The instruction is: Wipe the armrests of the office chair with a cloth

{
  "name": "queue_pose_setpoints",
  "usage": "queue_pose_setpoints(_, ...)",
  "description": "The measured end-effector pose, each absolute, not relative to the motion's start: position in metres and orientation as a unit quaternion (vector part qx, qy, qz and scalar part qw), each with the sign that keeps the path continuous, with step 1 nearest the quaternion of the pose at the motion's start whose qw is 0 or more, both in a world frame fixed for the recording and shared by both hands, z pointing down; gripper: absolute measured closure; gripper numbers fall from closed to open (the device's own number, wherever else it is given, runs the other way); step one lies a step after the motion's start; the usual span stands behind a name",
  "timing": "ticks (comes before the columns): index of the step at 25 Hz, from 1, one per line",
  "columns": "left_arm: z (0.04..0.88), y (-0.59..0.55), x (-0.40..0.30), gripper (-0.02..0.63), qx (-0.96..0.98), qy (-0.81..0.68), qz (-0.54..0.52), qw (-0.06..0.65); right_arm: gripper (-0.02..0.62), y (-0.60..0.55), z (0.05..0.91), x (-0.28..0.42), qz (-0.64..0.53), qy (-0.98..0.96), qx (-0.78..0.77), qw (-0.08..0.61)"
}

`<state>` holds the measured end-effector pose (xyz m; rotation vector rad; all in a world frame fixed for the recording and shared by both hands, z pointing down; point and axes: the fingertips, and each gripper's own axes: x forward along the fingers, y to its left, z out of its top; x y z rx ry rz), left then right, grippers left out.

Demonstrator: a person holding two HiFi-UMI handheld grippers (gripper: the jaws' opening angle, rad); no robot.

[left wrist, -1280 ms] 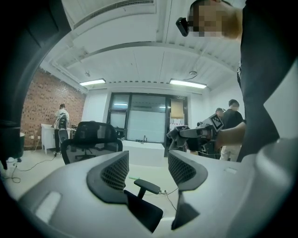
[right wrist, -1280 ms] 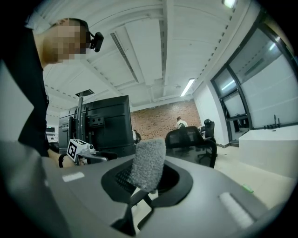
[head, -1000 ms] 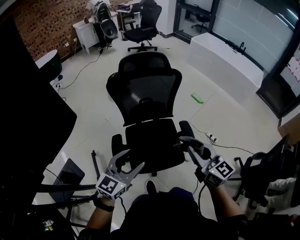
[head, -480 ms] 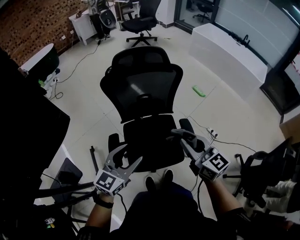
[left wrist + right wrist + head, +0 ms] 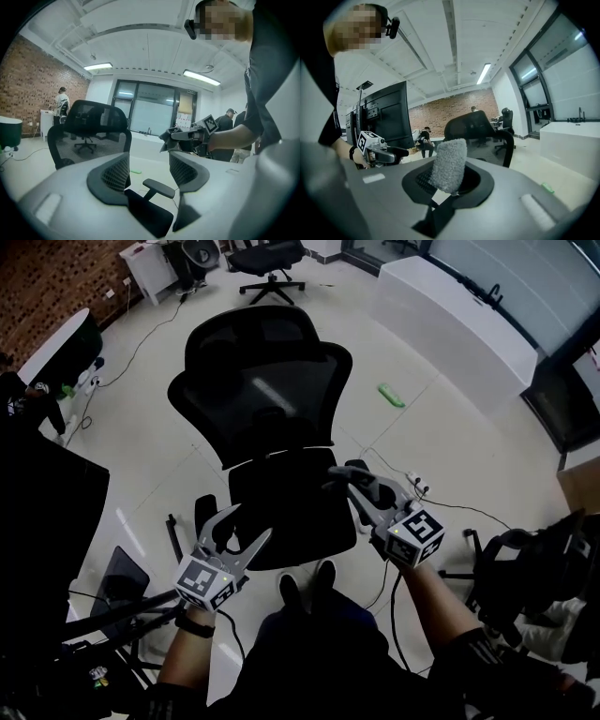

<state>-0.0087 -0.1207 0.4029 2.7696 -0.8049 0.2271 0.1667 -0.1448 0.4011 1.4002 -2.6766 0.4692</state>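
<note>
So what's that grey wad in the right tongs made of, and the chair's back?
The cloth looks like fuzzy grey microfibre or terry: its surface is nubbly and matte. The chair back seems to be black mesh, probably rimmed in hard plastic; it is partly see-through.

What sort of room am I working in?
Probably an open-plan office: a black mesh office chair ahead, another chair and a white desk by the brick wall, glass partitions beyond.
</note>
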Motion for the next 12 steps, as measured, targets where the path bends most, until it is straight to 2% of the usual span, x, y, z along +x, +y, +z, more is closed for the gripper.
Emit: queue_pose_setpoints(12,0.464,-0.168,0.04,0.314,0.946,-0.26,0.088,0.174,0.546,-0.214,0.504,0.213,0.172,-0.862,0.449,0.159)
